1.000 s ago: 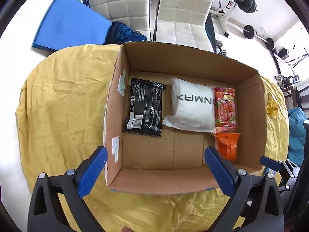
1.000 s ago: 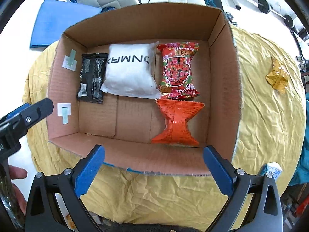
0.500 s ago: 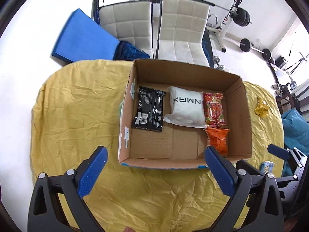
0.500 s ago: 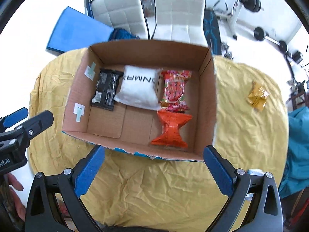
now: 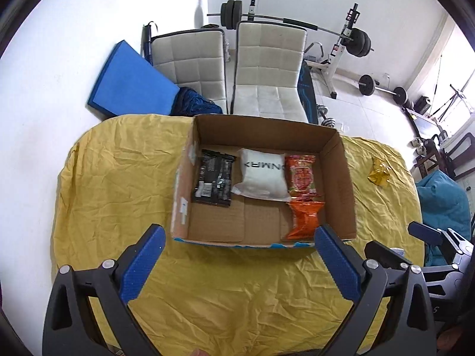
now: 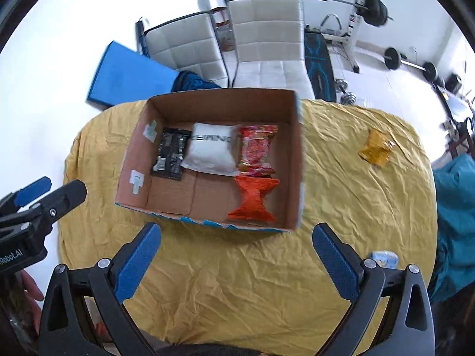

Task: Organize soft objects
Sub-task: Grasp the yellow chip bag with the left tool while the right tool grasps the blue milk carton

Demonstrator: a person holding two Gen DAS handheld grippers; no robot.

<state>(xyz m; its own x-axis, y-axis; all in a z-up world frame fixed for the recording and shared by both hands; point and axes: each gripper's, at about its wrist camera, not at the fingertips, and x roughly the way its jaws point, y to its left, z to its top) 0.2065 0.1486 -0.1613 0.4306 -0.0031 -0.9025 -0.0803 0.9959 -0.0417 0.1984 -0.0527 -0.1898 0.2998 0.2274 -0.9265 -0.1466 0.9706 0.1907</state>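
Altogether four packets inside one cardboard box point(image 5: 341, 178), one yellow packet point(image 6: 374, 147) outside.

Things sitting around your table

You are looking at two white chairs point(image 5: 267, 68) standing behind the yellow cloth point(image 5: 118, 184), a blue mat point(image 5: 130, 86) leaning by the wall, and a barbell rack point(image 5: 341, 38) waiting farther back.

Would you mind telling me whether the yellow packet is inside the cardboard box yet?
Out. The yellow packet lies on the yellow cloth, apart from the cardboard box.
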